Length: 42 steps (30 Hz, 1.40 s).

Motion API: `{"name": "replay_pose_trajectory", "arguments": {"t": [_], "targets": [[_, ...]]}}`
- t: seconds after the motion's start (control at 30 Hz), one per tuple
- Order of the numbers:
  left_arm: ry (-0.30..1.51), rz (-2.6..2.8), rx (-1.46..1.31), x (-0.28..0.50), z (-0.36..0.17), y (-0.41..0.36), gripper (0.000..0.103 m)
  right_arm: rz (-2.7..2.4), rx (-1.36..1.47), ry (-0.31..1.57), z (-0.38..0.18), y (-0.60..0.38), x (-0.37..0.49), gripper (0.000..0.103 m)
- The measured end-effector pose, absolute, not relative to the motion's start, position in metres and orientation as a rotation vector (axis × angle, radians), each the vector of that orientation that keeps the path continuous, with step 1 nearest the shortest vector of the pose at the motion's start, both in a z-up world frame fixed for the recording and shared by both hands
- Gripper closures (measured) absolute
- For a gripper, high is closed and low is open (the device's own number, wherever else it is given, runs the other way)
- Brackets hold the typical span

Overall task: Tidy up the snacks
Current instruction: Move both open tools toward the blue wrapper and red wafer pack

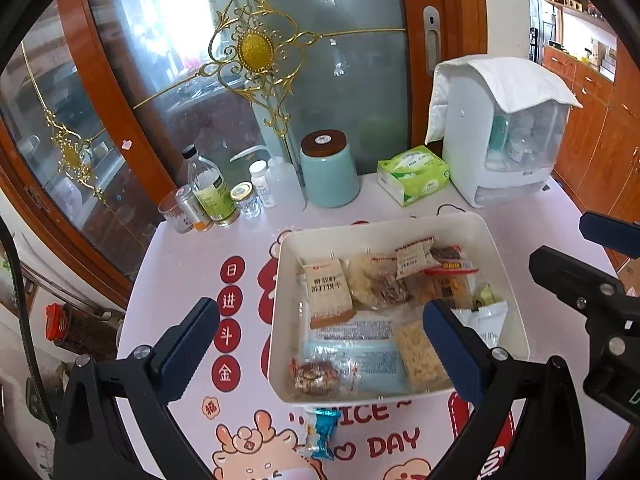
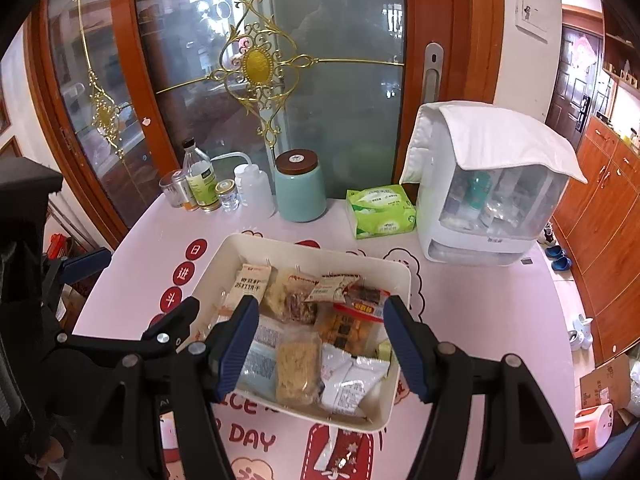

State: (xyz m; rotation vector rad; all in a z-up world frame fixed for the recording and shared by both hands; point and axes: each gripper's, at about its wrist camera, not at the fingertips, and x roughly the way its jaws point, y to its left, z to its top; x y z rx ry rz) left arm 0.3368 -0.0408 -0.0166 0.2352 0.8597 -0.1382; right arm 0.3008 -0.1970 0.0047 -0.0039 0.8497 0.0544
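Both grippers spread wide, holding nothing: left gripper [image 1: 326,350] and right gripper [image 2: 322,346] hover over snack tray [image 2: 394,270]; blue candy [image 1: 322,432] just below left.

L claw [image 1: 324,344] wide open; R claw [image 2: 324,344] open, both empty.

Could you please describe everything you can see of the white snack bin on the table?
The white rectangular plastic bin sits upright on the pink printed tablecloth, open-topped, with smooth flared walls and rounded corners. It is nearly full of wrapped snacks lying flat: a cream cracker packet, a puffed rice bar, silver sachets. A blue-wrapped candy lies outside by its near wall. Both grippers hover open before it; neither visibly touches it.
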Motion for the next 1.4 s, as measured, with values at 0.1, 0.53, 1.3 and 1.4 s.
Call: {"name": "replay_pose_trajectory", "arguments": {"t": [0.1, 0.53, 1.3, 1.4], "targets": [[0.859, -0.140, 0.235, 0.324, -0.021, -0.036, 0.002, 0.061, 0.002, 0.859, 0.001, -0.198, 0.289, 0.038], [0.826, -0.064, 0.134, 0.275, -0.048, 0.016, 0.002, 0.088, 0.015, 0.891, -0.042, -0.217, 0.228, 0.038], [1.086, -0.049, 0.059, 0.259, -0.214, 0.036, 0.002, 0.052, 0.126, 1.122, -0.195, -0.234, 0.203, 0.038], [1.133, -0.055, 0.052, 0.267, -0.232, 0.036, 0.003, 0.029, 0.150, 1.166, -0.217, -0.236, 0.210, 0.038]]}}
